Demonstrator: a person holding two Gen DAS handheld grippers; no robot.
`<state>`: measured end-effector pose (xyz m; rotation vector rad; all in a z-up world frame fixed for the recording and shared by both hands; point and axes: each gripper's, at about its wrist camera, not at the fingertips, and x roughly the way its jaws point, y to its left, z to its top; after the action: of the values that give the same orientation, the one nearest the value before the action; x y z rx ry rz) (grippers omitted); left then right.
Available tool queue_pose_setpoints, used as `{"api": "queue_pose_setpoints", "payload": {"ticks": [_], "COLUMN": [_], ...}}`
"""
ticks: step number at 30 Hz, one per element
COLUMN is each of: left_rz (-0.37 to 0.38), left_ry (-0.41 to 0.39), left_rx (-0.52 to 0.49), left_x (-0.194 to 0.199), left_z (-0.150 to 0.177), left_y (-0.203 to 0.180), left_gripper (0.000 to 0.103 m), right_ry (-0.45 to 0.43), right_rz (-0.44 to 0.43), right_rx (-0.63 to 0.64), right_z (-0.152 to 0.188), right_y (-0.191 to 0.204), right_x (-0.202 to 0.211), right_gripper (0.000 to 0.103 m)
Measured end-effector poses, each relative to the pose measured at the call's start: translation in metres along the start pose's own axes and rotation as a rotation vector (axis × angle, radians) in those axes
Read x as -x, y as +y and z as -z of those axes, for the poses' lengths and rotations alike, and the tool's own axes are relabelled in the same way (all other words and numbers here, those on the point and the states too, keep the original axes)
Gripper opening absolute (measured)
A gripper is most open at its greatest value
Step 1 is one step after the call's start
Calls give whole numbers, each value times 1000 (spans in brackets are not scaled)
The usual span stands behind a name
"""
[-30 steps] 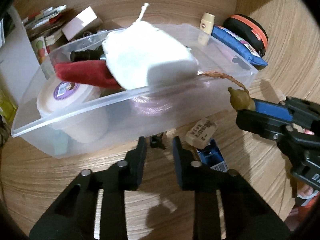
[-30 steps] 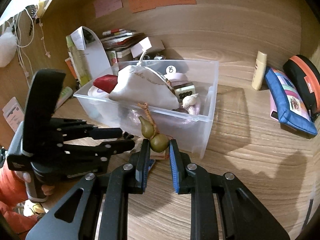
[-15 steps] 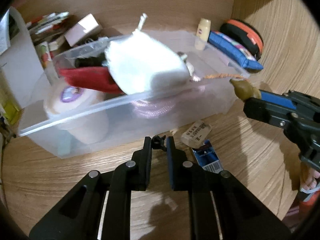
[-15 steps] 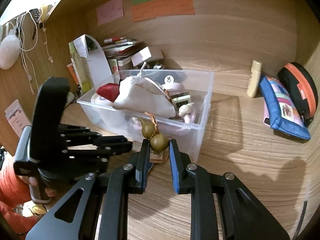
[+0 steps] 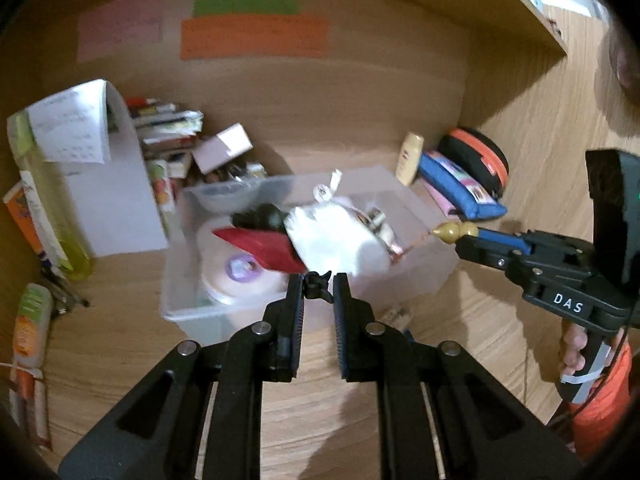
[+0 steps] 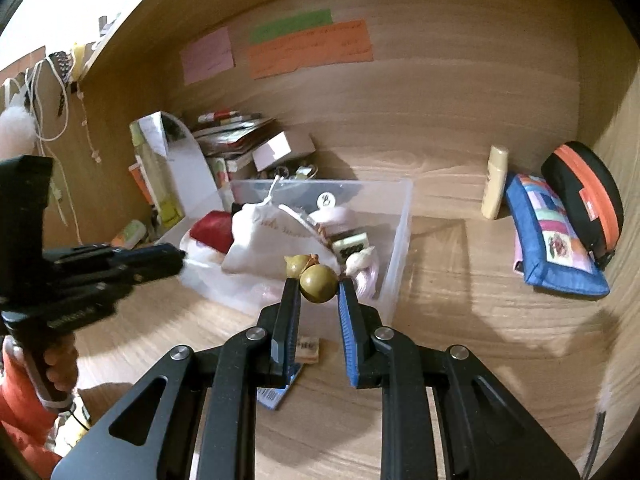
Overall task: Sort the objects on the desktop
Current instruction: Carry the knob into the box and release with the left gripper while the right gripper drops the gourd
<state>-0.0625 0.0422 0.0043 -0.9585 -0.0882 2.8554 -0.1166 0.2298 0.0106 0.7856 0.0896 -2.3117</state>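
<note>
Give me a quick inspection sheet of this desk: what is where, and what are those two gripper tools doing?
Surface: wooden desk, inside a wooden alcove.
Job's things: clear bin holding white pouch, red item, white tub; olive gourd charm; small black clip.
Clutter: blue pencil case, black-orange case, cream tube, stacked books, eraser.
Grippers: left gripper shut on the clip; right gripper shut on the charm.
Cables: white cords hanging at left.
Surroundings: sticky notes on back wall.
</note>
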Motion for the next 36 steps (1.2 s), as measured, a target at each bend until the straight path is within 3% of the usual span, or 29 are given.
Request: {"api": "queue_pose_setpoints", "payload": {"ticks": [7, 14, 36], "left_rz": [-34, -66, -77], "left_ry": [-21, 26, 83], "left_rx": [50, 87, 90], "left_x": [1, -19, -34], "left_z": [-12, -12, -5], "left_y": [32, 62, 76], "left_gripper": [13, 13, 13], "right_ry": [20, 57, 102], "right_rz": [29, 37, 114], "right_rx": [1, 8, 53], "right_z": [-10, -11, -13], "right_y": [-3, -1, 11], "right_x": [-14, -29, -42], "right_gripper": [17, 17, 20]}}
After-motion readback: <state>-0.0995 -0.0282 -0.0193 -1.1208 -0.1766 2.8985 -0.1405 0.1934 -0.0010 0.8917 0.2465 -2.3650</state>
